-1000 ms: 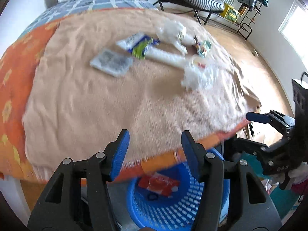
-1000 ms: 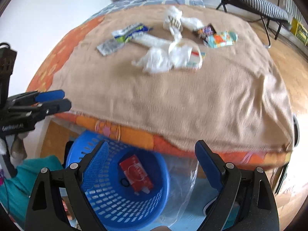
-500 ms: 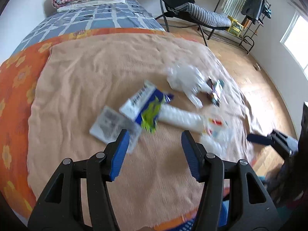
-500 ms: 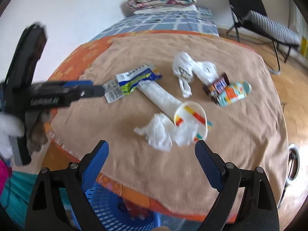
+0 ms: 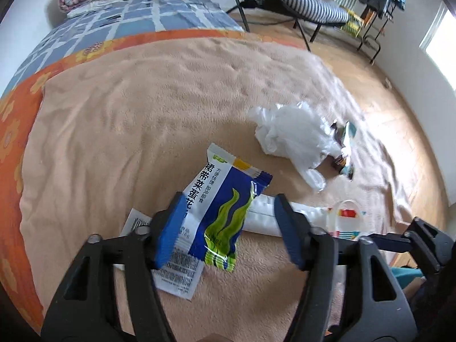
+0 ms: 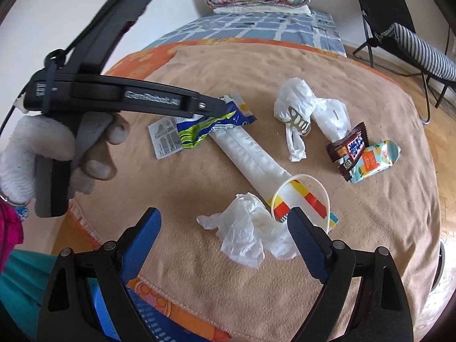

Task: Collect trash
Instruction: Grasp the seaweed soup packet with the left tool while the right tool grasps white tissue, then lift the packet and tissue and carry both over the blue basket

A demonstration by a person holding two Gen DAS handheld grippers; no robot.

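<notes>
Trash wrapper (image 5: 219, 213) lies mid-blanket (image 5: 114, 114) between left gripper's (image 5: 228, 228) parted jaws; right gripper (image 6: 225, 239) gapes.

Left hand-held gripper (image 5: 228, 228) reaches forward, jaws spread wide, gripped by a white-gloved hand (image 6: 57, 154). Right hand-held gripper (image 6: 225, 233) hangs low, jaws wide apart too.

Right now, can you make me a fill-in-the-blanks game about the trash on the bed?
1. The left gripper is open around a blue and ____ packet.
2. The right gripper hangs open over crumpled white ____.
3. The chocolate wrapper touches a ____ packet.
4. All the trash lies on a ____ blanket.

Missing words: green; tissue; teal; beige
</notes>
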